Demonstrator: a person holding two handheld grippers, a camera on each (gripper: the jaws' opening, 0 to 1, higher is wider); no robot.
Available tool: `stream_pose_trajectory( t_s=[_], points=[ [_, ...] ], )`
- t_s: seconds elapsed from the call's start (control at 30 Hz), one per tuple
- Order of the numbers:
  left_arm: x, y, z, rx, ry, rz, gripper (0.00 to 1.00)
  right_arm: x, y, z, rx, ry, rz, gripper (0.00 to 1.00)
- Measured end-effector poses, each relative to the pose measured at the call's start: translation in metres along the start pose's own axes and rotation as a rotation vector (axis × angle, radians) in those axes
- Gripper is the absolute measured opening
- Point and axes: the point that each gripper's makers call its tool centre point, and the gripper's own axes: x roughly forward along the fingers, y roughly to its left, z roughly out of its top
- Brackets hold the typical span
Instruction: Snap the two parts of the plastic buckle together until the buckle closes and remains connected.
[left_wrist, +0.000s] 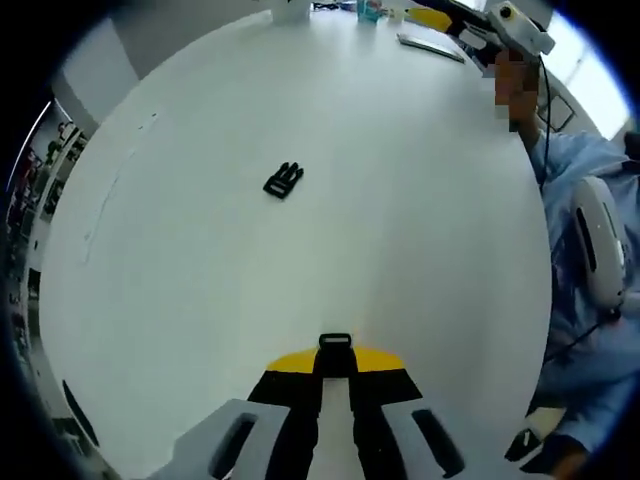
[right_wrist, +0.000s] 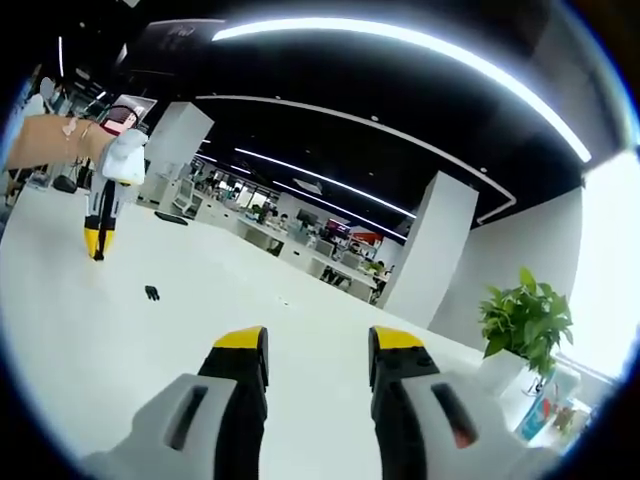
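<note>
Left claw (left_wrist: 334, 352) clamping buckle half (mostly hidden), right claw (right_wrist: 318, 345) released, other half (left_wrist: 284, 181) on table (left_wrist: 200, 280).

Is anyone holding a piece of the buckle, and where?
Yes. The left gripper holds one buckle part by its end; its other end pokes out past the jaws. The other part lies on the table. The right gripper holds nothing.

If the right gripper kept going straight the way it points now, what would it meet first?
Probably nothing soon: the right gripper, jaws open and empty, points over bare white table toward a distant pillar. The buckle part lies well off to the left of that line.
</note>
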Motion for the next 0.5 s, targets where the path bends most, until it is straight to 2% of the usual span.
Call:
stream_pose_trajectory(
  t_s=[0.4,0.5],
  points=[
    [-0.003,-0.028,-0.01,0.09,0.023,-0.022,0.09,-0.003,0.003,0.0,-0.012,0.008,0.0,0.4],
    [-0.004,-0.034,-0.013,0.156,0.043,-0.025,0.09,-0.004,0.004,0.0,-0.013,0.008,0.0,0.4]
  ],
)
